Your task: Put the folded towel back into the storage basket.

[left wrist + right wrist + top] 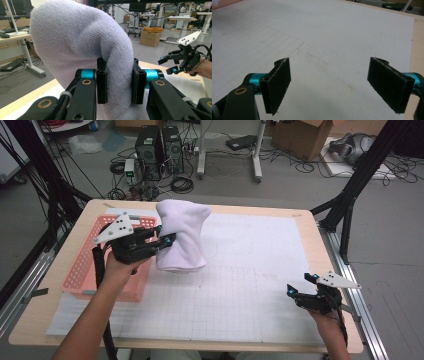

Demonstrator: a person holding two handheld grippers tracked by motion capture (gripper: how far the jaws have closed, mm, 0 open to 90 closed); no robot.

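A pale lilac towel (pixel 182 236) hangs bunched in the air above the white gridded mat (pixel 250 270), beside the pink basket (pixel 84 269). My left gripper (pixel 169 240) is shut on a fold of it. In the left gripper view the two black pads squeeze the towel (pixel 75 42) between them, left gripper (pixel 119 83). My right gripper (pixel 300 285) rests low at the mat's right front, held by a hand. Its jaws stand wide apart with nothing between them, right gripper (pixel 337 85).
The pink perforated basket sits at the table's left side, partly under my left hand. The table's (pixel 320 245) wooden edge borders the mat on the right. Beyond the table are computer towers (pixel 160 147), cables and a cardboard box (pixel 305 137) on the floor.
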